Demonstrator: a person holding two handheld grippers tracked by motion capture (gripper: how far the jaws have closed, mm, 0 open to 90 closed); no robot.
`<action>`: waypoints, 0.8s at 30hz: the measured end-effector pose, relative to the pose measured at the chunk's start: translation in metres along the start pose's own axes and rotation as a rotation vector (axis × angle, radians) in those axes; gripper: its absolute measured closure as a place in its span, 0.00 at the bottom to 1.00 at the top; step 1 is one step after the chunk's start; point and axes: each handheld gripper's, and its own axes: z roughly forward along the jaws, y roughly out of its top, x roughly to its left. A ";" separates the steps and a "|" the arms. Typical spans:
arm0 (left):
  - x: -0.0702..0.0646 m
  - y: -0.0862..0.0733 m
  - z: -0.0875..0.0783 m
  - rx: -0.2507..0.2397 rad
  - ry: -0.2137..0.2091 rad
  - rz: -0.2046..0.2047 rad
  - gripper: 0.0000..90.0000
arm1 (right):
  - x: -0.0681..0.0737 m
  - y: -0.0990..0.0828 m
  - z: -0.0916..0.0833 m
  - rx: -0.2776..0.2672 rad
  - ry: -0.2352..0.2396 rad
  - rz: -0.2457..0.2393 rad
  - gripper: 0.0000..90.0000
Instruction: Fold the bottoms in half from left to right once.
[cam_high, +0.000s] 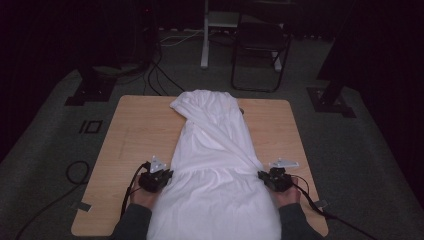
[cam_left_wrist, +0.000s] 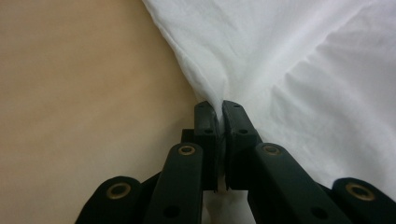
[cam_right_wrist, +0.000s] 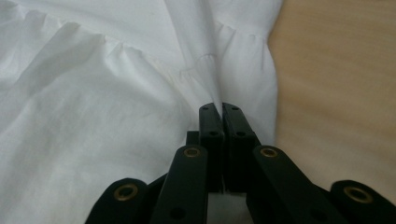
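Note:
A white garment (cam_high: 215, 160) lies lengthwise down the middle of the wooden table (cam_high: 135, 130), bunched at the far end and spreading wide toward the near edge. My left gripper (cam_high: 169, 175) is shut on its left edge, and in the left gripper view the white cloth (cam_left_wrist: 289, 70) is pinched between the black jaws of that gripper (cam_left_wrist: 219, 107). My right gripper (cam_high: 261, 176) is shut on the right edge. The right gripper view has a gathered seam of the cloth (cam_right_wrist: 116, 93) running into the closed jaws of this gripper (cam_right_wrist: 219, 108). Both hands rest low at the table.
A black folding chair (cam_high: 260, 45) and a white stand leg (cam_high: 205, 40) are on the carpet beyond the table. Dark stand bases (cam_high: 90, 87) (cam_high: 332, 97) flank the far corners. Cables (cam_high: 75, 175) trail on the floor at left. Bare wood (cam_left_wrist: 84, 93) lies beside the garment.

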 end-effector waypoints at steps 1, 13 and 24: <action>-0.003 -0.004 -0.005 0.004 0.000 0.008 0.95 | 0.004 -0.005 -0.004 -0.001 0.007 -0.005 0.98; 0.004 0.011 -0.020 -0.104 -0.002 0.008 0.67 | 0.022 0.017 -0.017 -0.093 0.001 -0.065 0.48; -0.005 0.029 0.012 -0.086 -0.019 0.021 0.64 | 0.053 0.095 0.071 -0.011 0.025 -0.254 0.39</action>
